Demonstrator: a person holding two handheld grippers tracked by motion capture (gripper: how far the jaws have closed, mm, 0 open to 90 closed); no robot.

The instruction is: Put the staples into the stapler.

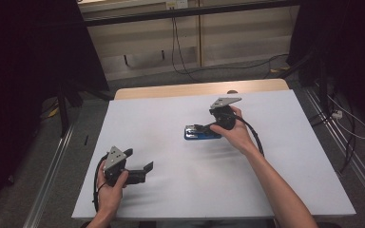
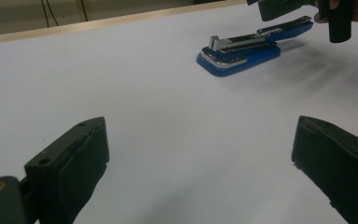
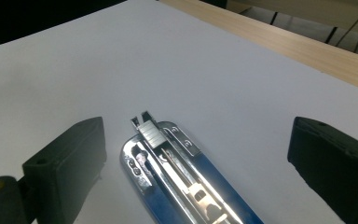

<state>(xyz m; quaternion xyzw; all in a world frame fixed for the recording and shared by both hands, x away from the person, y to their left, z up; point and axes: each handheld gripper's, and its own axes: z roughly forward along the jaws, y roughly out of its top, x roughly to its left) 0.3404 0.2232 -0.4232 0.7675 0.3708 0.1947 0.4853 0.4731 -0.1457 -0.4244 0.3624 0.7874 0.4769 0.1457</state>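
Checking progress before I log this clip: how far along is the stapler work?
Looks done: the blue stapler lies flat on the white table, its metal magazine exposed. In hand: the right gripper hovers at the stapler, jaws wide either side, pads not pressing it. The left gripper sits open, well apart from it. Left: any grip or closing of the stapler, as far as I can judge.

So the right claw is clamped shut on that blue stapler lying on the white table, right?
Not quite. The right claw stands open, its jaws wide apart on either side of the blue stapler without pressing it, as the right gripper view shows. The stapler does lie on the white table.
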